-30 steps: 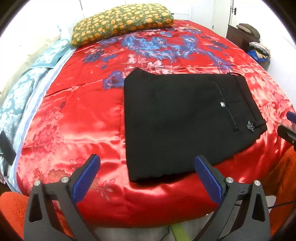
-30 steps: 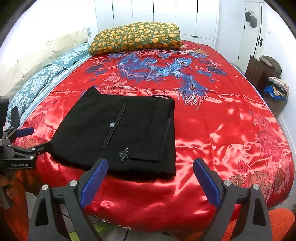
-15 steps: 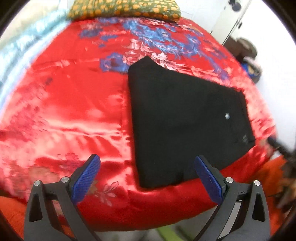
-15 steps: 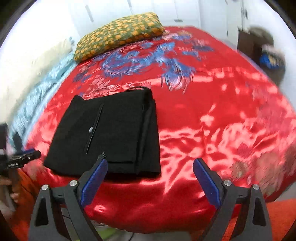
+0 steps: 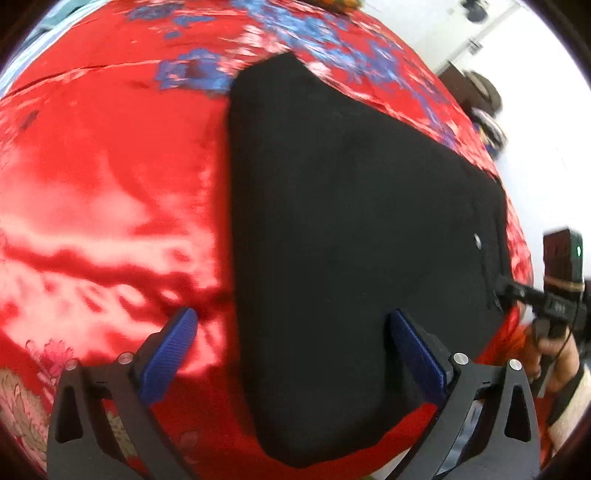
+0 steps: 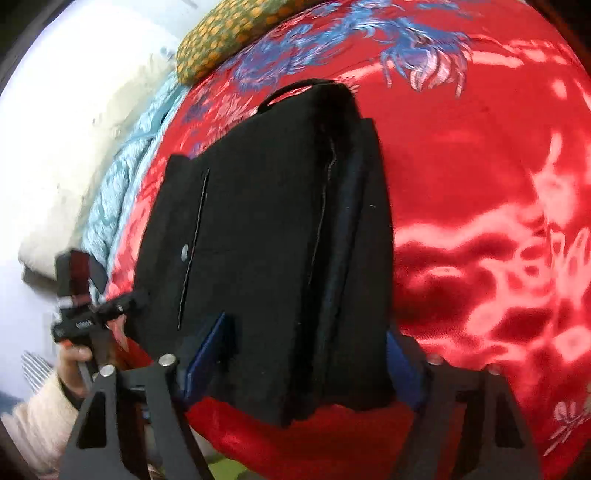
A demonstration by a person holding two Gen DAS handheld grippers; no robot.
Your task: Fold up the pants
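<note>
**Folded pants at near edge of bed, both grippers spread wide**

Both views are blurred, so we can't read fine detail. In the right wrist view the far blue pad of the right gripper (image 6: 306, 354) is mostly hidden behind the near hem of the pants (image 6: 266, 240), & we can't tell whether either pad touches cloth. The pillow (image 6: 229, 33) is cut off at the top edge.

Left gripper (image 5: 291, 350): jaws spread wide, nothing between them gripped. Its 2 pads straddle the pants' (image 5: 351, 221) left fold edge, 1 over the red bedspread (image 5: 103, 177), 1 over black cloth; contact unclear.

Right gripper: jaws also spread wide, framing the near waistband corner of the pants, holding nothing we can confirm. From the left wrist view, the right gripper (image 5: 506, 291) sits at the pants' right edge w/ its tip on or just beside the cloth.

The pants lie folded into a compact rectangle on the bedspread (image 6: 480, 184), near the front edge. A button (image 6: 184, 252) & pocket slit show on top. Light blue bedding (image 6: 125, 184) runs along the bed's left side.
</note>
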